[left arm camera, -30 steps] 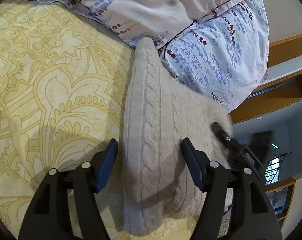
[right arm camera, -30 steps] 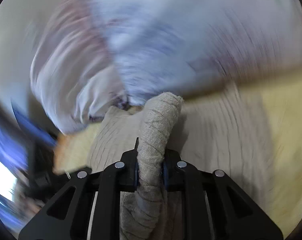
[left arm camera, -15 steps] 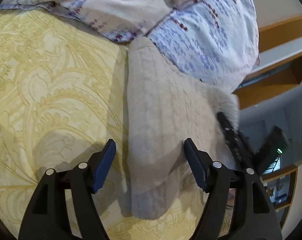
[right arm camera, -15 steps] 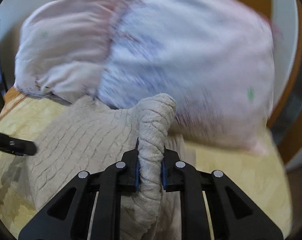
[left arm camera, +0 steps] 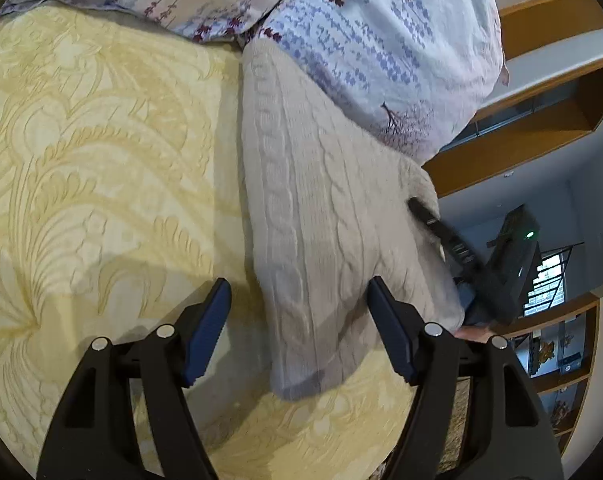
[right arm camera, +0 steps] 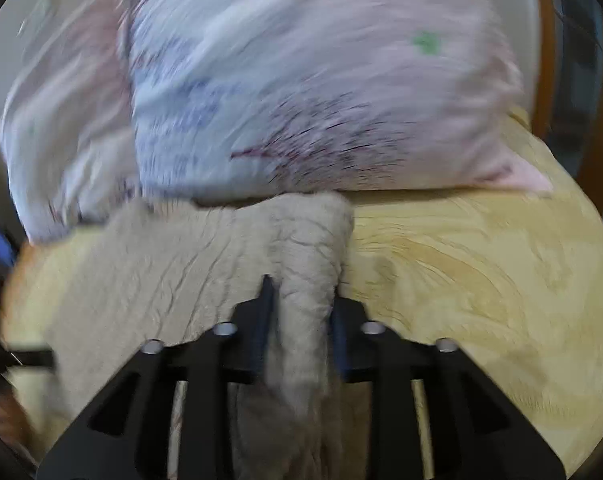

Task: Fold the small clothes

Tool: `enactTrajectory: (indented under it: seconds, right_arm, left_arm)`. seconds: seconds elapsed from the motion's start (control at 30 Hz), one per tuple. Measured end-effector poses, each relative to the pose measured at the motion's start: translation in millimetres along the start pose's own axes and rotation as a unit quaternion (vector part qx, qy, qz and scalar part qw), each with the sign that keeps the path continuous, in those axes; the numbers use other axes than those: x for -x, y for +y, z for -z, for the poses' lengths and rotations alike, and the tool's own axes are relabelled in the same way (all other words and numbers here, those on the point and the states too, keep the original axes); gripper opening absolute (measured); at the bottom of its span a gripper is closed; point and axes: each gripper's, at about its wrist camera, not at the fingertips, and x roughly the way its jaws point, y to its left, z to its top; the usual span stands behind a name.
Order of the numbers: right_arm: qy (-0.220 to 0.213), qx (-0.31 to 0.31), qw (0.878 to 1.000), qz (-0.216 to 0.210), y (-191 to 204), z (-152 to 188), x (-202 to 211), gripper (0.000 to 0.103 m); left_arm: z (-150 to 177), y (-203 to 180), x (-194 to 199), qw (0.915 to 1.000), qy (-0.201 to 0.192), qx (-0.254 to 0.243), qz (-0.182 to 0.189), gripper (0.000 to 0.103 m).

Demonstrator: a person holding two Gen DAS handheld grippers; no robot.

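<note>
A beige cable-knit garment (left arm camera: 321,208) lies on the yellow patterned bedspread (left arm camera: 93,152), its far end against a floral pillow. My left gripper (left arm camera: 299,312) is open and hovers over the garment's near end, one finger on each side. My right gripper (right arm camera: 301,312) is shut on a bunched fold of the same garment (right arm camera: 309,264); the rest of it spreads to the left (right arm camera: 153,264). The right gripper's tip (left arm camera: 425,212) shows at the garment's right edge in the left wrist view.
Floral pillows (left arm camera: 381,40) (right arm camera: 301,80) lie at the head of the bed. Wooden shelves (left arm camera: 541,112) stand beyond the bed's right side. Bedspread (right arm camera: 481,280) extends right of the garment.
The right gripper has swung right and lowered with the fold, which now sits closer to the bedspread. The left gripper has stayed open and shifted slightly over the garment.
</note>
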Motion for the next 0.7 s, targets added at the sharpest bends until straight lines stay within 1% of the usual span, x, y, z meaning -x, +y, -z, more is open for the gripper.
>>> enactTrajectory:
  seconds: [0.03, 0.07, 0.13, 0.2, 0.33, 0.43, 0.5, 0.53, 0.57, 0.6, 0.63, 0.67, 0.7]
  right_arm:
    - [-0.003, -0.012, 1.000, -0.004, -4.5, 0.2, 7.4, 0.050]
    - [-0.010, -0.028, 0.999, -0.022, -11.5, 1.6, 19.5, 0.057]
    - [-0.010, -0.057, 0.997, -0.057, -23.4, 7.5, 37.5, 0.063]
    - [0.004, -0.090, 0.991, -0.102, -36.6, 20.3, 53.5, 0.063]
    - [0.020, -0.127, 0.981, -0.147, -48.2, 47.2, 75.9, 0.063]
    - [0.031, -0.124, 0.978, -0.165, -43.4, 62.2, 83.2, 0.063]
    - [0.036, -0.107, 0.981, -0.160, -33.2, 66.9, 84.5, 0.062]
    - [0.037, -0.093, 0.983, -0.155, -27.1, 70.2, 83.6, 0.060]
    - [0.037, -0.083, 0.985, -0.150, -21.7, 72.3, 80.5, 0.043]
    - [0.039, -0.069, 0.987, -0.140, -16.6, 73.2, 76.2, 0.010]
    - [0.042, -0.059, 0.989, -0.130, -13.0, 73.7, 73.5, 0.011]
    - [0.032, -0.052, 0.991, -0.119, -10.1, 72.4, 75.3, 0.011]
    - [0.015, -0.048, 0.992, -0.118, -8.9, 70.8, 81.5, 0.010]
  left_arm:
    - [2.1, 0.9, 1.2, 1.0000, 0.001, -0.001, 0.000, 0.070]
    - [4.9, 1.4, 3.5, 1.0000, 0.002, -0.002, 0.001, 0.070]
    - [9.7, 2.1, 7.5, 1.0000, 0.005, -0.004, 0.004, 0.069]
    - [14.9, 3.3, 11.1, 0.9999, 0.006, -0.004, 0.007, 0.069]
    - [25.4, 4.8, 14.2, 0.9998, 0.013, 0.002, 0.015, 0.068]
    - [30.2, 4.3, 14.6, 0.9998, 0.014, -0.001, 0.013, 0.061]
    - [31.5, 4.1, 12.4, 0.9997, 0.017, 0.001, 0.015, 0.054]
    - [32.1, 4.1, 10.9, 0.9996, 0.019, 0.003, 0.018, 0.048]
    - [33.2, 4.7, 8.4, 0.9994, 0.022, 0.007, 0.025, 0.037]
    - [33.6, 4.9, 6.8, 0.9991, 0.024, 0.008, 0.033, 0.031]
    - [33.7, 4.2, 6.0, 0.9992, 0.025, 0.005, 0.031, 0.023]
    - [34.3, 3.8, 7.4, 0.9993, 0.023, 0.000, 0.029, 0.018]
    - [34.4, 2.5, 9.7, 0.9993, 0.020, -0.005, 0.031, 0.017]
